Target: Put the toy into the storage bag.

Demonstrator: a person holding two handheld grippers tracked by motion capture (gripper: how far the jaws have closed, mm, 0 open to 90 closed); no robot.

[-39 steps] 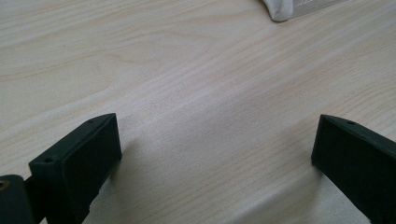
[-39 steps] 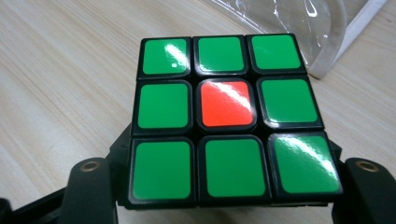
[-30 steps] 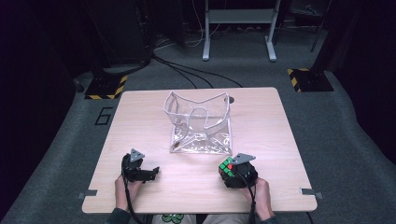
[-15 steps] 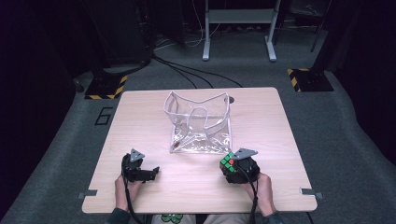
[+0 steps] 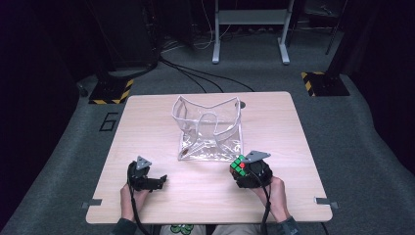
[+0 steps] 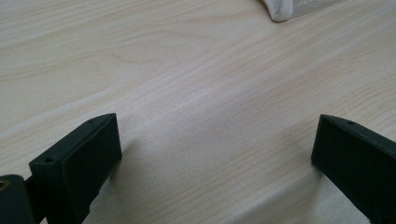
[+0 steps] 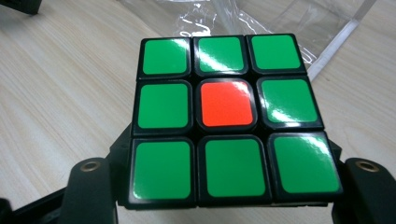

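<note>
We see the right gripper (image 5: 243, 169) closed around a puzzle cube (image 5: 238, 164), its jaws pressed against the cube's two opposite sides, just in front of the clear plastic bag (image 5: 208, 128) that stands open at the middle of the desk (image 5: 284, 127). In the right gripper view the cube (image 7: 229, 119) shows a face of eight green squares around one red centre square, with the bag's wrinkled plastic (image 7: 261, 18) close behind it. Our left gripper (image 5: 155, 181) rests low over the desk, in front of the bag and to its left, apart from it. In the left gripper view its jaws stand wide apart with nothing between them but bare wood (image 6: 187, 93), and a white-edged corner of the bag (image 6: 280, 9) lies beyond.
</note>
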